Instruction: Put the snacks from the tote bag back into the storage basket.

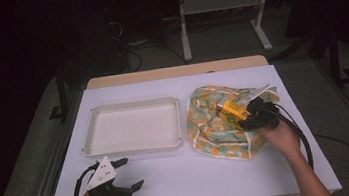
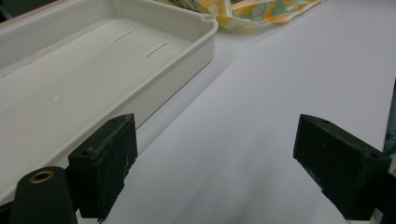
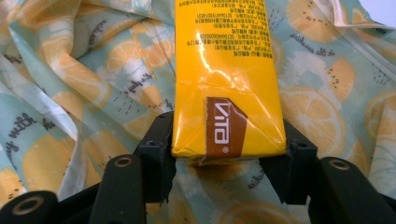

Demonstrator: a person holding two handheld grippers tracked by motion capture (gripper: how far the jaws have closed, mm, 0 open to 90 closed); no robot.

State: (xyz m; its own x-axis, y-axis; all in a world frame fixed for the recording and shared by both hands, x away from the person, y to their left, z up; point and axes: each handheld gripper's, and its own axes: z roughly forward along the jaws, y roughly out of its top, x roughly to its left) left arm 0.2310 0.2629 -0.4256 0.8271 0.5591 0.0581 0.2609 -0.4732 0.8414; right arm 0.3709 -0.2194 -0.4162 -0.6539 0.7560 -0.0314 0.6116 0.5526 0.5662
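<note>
A yellow drink carton [image 1: 232, 111] lies on a crumpled cloth printed with lemon slices [image 1: 212, 131] at the table's right. My right gripper [image 1: 249, 114] is shut on the carton's near end; in the right gripper view both black pads [image 3: 161, 140] press the sides of the carton [image 3: 224, 93], over the cloth [image 3: 70, 93]. My left gripper [image 1: 130, 173] rests near the table's front left edge, open, with nothing between its jaws [image 2: 215, 168].
A white shallow tray [image 1: 92, 138] stands left of centre, its corner [image 2: 205, 32] just ahead of the left gripper. The white table top [image 1: 186, 172] has free room in front. Beyond the table are dark floor and desk legs.
</note>
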